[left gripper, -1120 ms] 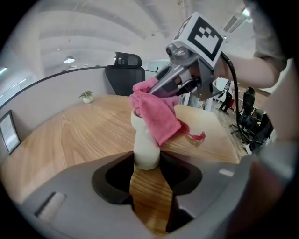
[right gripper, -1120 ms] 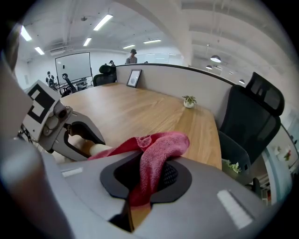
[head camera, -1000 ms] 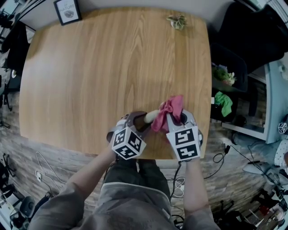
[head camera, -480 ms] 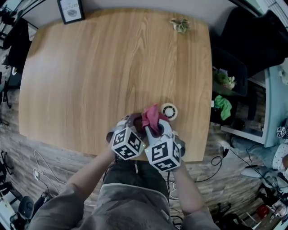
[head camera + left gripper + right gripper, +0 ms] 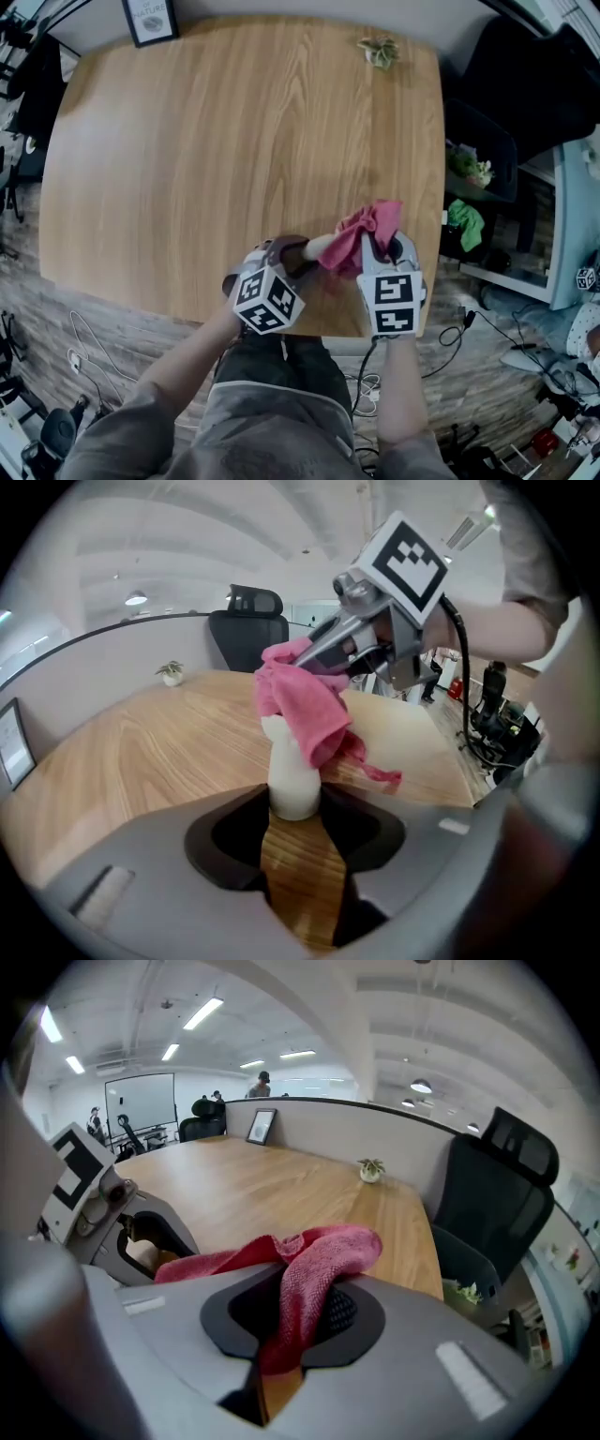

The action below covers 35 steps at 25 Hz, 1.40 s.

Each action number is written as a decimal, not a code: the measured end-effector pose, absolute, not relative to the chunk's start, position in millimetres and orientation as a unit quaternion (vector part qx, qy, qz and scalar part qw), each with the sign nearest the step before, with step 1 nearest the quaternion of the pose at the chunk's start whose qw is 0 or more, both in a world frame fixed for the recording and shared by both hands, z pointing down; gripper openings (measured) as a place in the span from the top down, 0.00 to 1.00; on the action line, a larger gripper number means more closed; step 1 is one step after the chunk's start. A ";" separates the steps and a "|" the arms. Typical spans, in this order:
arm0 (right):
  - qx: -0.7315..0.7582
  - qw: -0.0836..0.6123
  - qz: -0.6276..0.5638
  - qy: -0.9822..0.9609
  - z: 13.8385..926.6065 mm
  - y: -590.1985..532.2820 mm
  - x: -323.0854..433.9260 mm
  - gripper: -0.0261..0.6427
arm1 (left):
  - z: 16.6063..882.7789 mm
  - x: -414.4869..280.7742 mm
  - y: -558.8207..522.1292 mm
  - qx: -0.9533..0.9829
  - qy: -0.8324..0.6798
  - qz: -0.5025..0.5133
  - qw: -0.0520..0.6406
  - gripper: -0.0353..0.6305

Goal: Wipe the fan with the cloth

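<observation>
My left gripper (image 5: 284, 260) is shut on the white handle (image 5: 316, 246) of a small hand fan, near the table's front edge. In the left gripper view the handle (image 5: 292, 782) stands between the jaws. A pink cloth (image 5: 362, 236) covers the fan's head and hides it. My right gripper (image 5: 380, 249) is shut on that cloth, just right of the handle. The cloth (image 5: 319, 1265) bunches between the right jaws and trails toward the left gripper (image 5: 131, 1237). From the left gripper view the cloth (image 5: 305, 700) drapes over the fan's top, with the right gripper (image 5: 361, 647) behind it.
The wooden table (image 5: 234, 141) stretches away from me. A framed picture (image 5: 148, 19) stands at its far left corner and a small plant (image 5: 380, 49) at the far right. A black office chair (image 5: 483, 141) and a shelf with green items (image 5: 466, 214) lie beyond the right edge.
Half a second ago the right gripper and cloth were left, against the left gripper, with the fan's round head bare. They have swept back right and the cloth covers the head. The left gripper stayed still.
</observation>
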State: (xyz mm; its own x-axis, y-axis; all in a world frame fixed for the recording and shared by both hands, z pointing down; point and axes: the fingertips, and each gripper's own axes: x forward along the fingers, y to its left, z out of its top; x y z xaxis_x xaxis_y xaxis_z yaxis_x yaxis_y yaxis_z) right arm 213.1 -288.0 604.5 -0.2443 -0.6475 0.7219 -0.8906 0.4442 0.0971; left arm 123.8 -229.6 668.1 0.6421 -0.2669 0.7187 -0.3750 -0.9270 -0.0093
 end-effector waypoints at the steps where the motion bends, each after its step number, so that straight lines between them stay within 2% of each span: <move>1: 0.501 0.358 0.180 -0.767 606.8 -283.9 220.2 0.88 | 668.3 124.0 -229.3 0.903 -0.176 0.386 0.067 0.68; 5: 0.479 0.375 0.185 -0.772 607.6 -260.3 217.5 0.88 | 668.2 126.1 -229.5 0.902 -0.166 0.396 0.057 0.69; 9: 0.424 0.396 0.184 -0.794 615.7 -230.3 180.1 0.88 | 669.5 124.7 -229.7 0.902 -0.164 0.391 0.078 0.69; 14: 0.373 0.388 0.170 -0.825 622.4 -218.6 126.7 0.88 | 669.4 125.5 -229.8 0.901 -0.163 0.393 0.083 0.69; 19: 0.345 0.363 0.173 -0.848 620.1 -237.6 115.5 0.88 | 669.6 124.8 -229.7 0.903 -0.159 0.392 0.076 0.69; 26: 0.389 0.415 0.097 -0.817 615.7 -270.4 135.7 0.88 | 669.5 124.4 -229.1 0.902 -0.154 0.395 0.077 0.69; 35: 0.491 0.392 0.109 -0.770 600.5 -301.6 218.8 0.88 | 669.6 124.7 -230.8 0.899 -0.154 0.404 0.075 0.69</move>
State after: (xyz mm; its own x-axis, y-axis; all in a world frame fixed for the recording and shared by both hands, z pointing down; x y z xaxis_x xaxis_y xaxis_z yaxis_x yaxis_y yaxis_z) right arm 218.8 -301.6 600.5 -0.2104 -0.6718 0.7103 -0.8419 0.4938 0.2177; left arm 124.7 -230.8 669.6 0.6270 -0.2160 0.7485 -0.3365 -0.9416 0.0101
